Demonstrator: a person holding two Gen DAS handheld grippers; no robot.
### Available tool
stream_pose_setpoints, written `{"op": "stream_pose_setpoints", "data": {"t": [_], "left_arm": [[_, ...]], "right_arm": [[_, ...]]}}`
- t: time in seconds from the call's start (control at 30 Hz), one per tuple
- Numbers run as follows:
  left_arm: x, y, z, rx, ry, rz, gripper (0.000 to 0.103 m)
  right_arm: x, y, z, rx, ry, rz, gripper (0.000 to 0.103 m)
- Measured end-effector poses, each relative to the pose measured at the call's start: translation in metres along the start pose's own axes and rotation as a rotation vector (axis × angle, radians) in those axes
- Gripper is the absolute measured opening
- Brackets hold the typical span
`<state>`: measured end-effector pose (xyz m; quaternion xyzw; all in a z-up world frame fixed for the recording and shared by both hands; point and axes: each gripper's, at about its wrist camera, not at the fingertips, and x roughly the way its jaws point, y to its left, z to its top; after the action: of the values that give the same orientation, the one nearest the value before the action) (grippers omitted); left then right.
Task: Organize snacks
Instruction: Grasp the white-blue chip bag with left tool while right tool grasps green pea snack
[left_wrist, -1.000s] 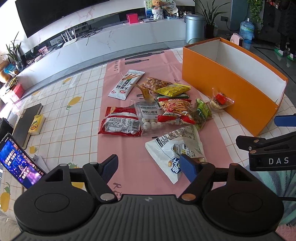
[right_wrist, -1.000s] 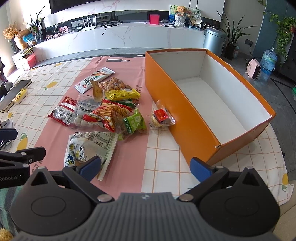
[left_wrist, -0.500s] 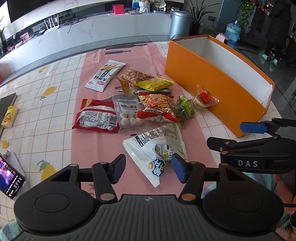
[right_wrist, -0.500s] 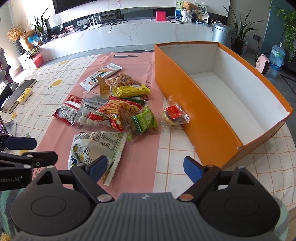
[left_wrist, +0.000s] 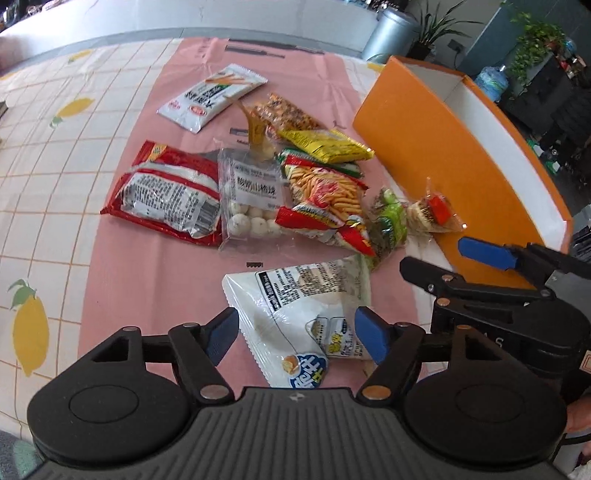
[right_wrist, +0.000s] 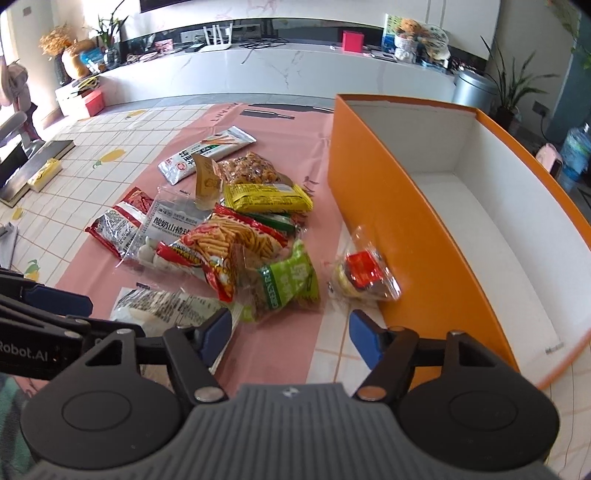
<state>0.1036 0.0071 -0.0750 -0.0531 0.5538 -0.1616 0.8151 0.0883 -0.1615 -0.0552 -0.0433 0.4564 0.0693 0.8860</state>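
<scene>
Left wrist view puts the white snack bag (left_wrist: 295, 314) right between your left gripper (left_wrist: 297, 332) pads, jaws wide and just reopened, neither pad touching the film yet. Its long axis runs from the printed corner nearest you, up and toward the right pad, so it lies slanted across the jaw line rather than square to it. Close now and you would likely pinch only a slack corner; the bag could fold or slip out on the lift. Your right gripper (right_wrist: 291, 332) has been narrowing but stands open over bare cloth, with the green packet (right_wrist: 290, 278) just ahead of its left pad and the clear-wrapped cake (right_wrist: 364, 275) ahead of its right pad, against the orange box (right_wrist: 402, 236). The two tools sit near each other, so they may clash if both reach in at once.
</scene>
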Motion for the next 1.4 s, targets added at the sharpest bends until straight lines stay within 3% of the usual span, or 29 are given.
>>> {"op": "stream_pose_setpoints", "data": {"t": [0.33, 0.63, 0.73, 1.17, 1.4], "left_arm": [[0.019, 0.009, 0.003, -0.036, 0.054, -0.043, 0.084], [0.027, 0.003, 0.005, -0.010, 0.070, -0.041, 0.066], [0.026, 0.000, 0.005, -0.008, 0.065, -0.030, 0.060], [0.019, -0.012, 0.002, 0.031, 0.032, 0.025, 0.042], [0.009, -0.016, -0.002, 0.063, 0.031, 0.064, 0.036]], "right_arm": [[0.031, 0.008, 0.015, -0.158, -0.022, 0.000, 0.068], [0.047, 0.010, 0.018, -0.220, -0.036, 0.030, 0.068], [0.051, 0.012, 0.017, -0.222, -0.020, 0.058, 0.055], [0.050, 0.018, 0.010, -0.243, -0.026, 0.028, 0.044], [0.041, 0.019, 0.015, -0.232, 0.064, 0.027, 0.042]]}}
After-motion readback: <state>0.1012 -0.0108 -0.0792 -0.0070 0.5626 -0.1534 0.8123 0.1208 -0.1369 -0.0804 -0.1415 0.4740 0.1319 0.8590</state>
